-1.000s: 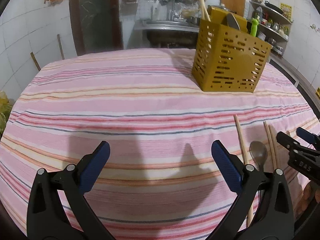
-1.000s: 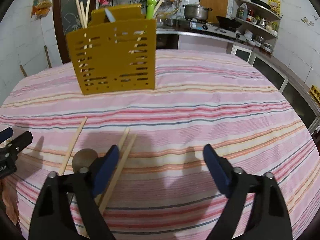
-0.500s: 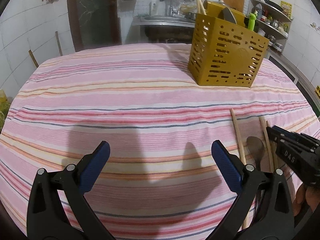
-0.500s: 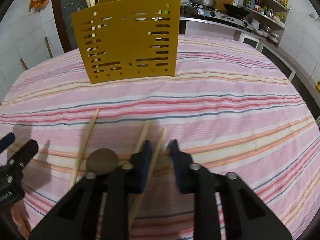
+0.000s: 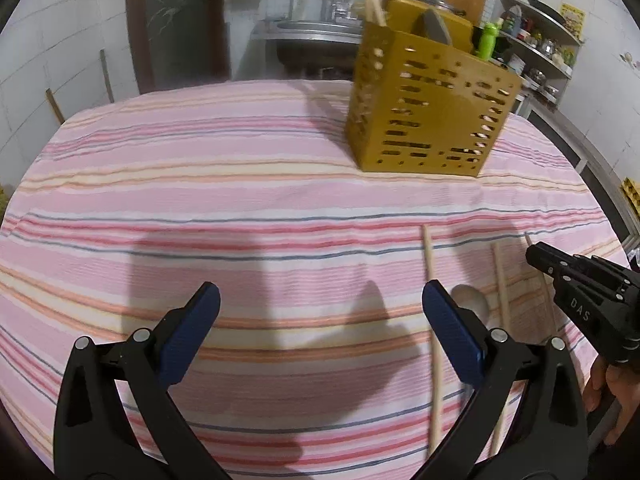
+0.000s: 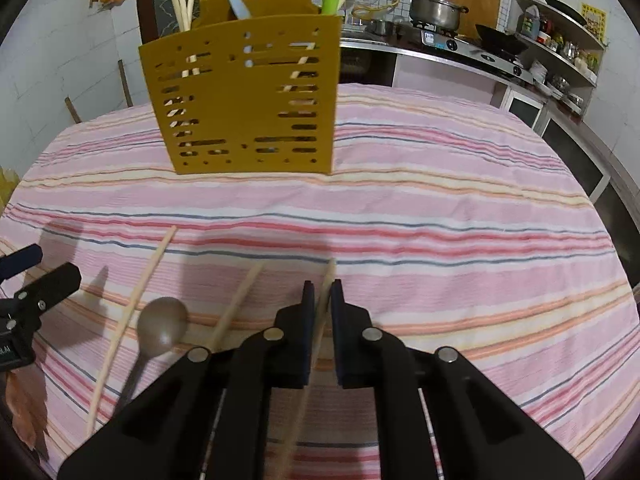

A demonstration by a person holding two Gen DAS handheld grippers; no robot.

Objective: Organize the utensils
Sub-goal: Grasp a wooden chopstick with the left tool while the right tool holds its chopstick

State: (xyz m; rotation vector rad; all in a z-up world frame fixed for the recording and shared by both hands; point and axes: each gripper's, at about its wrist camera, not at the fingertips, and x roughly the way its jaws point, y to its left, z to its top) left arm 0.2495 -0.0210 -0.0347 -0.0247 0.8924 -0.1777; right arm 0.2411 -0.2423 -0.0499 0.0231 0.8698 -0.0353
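A yellow slotted utensil holder [image 6: 248, 100] stands on the striped tablecloth and holds chopsticks, a spoon and a green item; it also shows in the left wrist view [image 5: 428, 116]. My right gripper [image 6: 321, 292] is shut on a wooden chopstick [image 6: 326, 280], low over the cloth. Two more chopsticks [image 6: 132, 312] [image 6: 236, 308] and a grey spoon [image 6: 162, 326] lie on the cloth to its left. My left gripper [image 5: 320, 304] is open and empty over bare cloth, left of the spoon [image 5: 474, 304] and the chopsticks [image 5: 434, 332]. The right gripper shows at the right edge of the left wrist view [image 5: 540, 256].
The round table [image 6: 460, 200] carries a pink striped cloth. A kitchen counter with a pot [image 6: 436, 10] and stove stands behind, shelves at the right. The table edge drops off at the right.
My right gripper has closed fully on the rightmost chopstick and moved slightly forward. My left gripper stays open and has drifted a little nearer the holder.
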